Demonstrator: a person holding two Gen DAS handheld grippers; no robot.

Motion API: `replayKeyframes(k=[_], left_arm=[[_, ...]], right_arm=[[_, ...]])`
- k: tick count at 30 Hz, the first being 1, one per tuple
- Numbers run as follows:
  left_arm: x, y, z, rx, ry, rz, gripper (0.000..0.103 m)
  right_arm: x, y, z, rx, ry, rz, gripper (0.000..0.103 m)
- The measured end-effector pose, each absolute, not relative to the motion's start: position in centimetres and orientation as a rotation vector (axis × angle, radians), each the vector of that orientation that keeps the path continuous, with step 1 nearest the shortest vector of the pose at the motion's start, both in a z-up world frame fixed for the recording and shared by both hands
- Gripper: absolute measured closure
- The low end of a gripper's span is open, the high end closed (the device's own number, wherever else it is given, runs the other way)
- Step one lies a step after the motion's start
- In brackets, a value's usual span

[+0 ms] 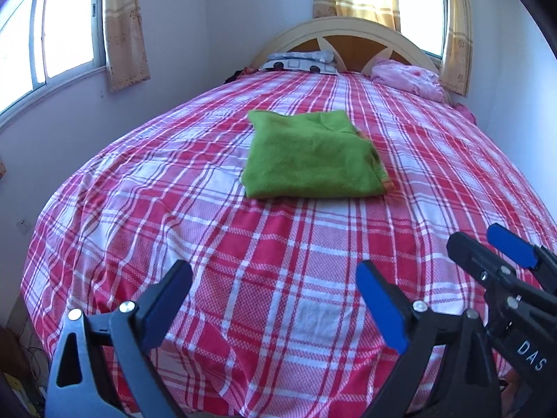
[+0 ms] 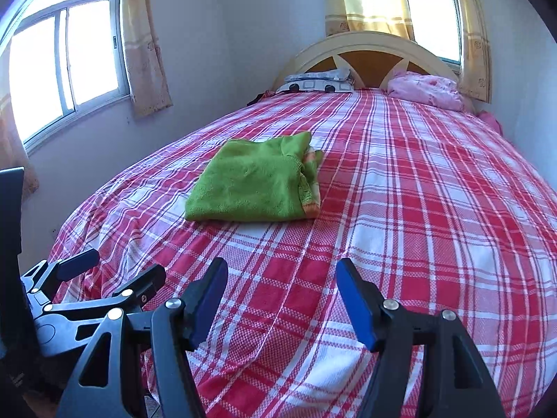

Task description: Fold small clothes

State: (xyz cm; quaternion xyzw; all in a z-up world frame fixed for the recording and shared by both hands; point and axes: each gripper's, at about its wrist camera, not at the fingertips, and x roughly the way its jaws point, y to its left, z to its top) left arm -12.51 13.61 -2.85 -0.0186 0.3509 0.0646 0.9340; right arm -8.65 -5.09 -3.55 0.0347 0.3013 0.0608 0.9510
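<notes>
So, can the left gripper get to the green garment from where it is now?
Probably yes. The left gripper stands open and empty, and only bare plaid bedspread lies between it and the folded green garment; nothing blocks the way.

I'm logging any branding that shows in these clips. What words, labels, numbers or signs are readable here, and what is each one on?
"DAS": white letters on the black body of the right gripper, at the lower right edge of the left wrist view; the edge may cut off further letters.
No other text is readable: the green folded garment, the plaid bedspread, the patterned pillow and the curtains show patterns only.
</notes>
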Motion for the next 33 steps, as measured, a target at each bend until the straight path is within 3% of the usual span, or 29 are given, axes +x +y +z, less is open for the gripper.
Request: replayKeyframes(k=[7, 11, 22, 33], left_arm=[[-14.5, 12.9, -1.3, -0.006, 0.659, 0.149, 0.002], [-16.1, 12.4, 0.4, 0.021, 0.563, 0.200, 0.000], [-19.8, 11.9, 4.6, -0.007, 0.367, 0.245, 0.000], [-21.3, 9.8, 6.0, 0.030, 0.322, 0.212, 0.000]], right_arm=[[-10.6, -5.4, -2.1, 0.070, 0.569, 0.114, 0.036], [-12.1, -5.2, -0.5, 0.063, 0.514, 0.111, 0.027], [-17.5, -6.3, 4.0, 0.040, 0.284, 0.048, 0.024], [-20.4, -7.6, 6.0, 0.068, 0.180, -0.017, 0.020]])
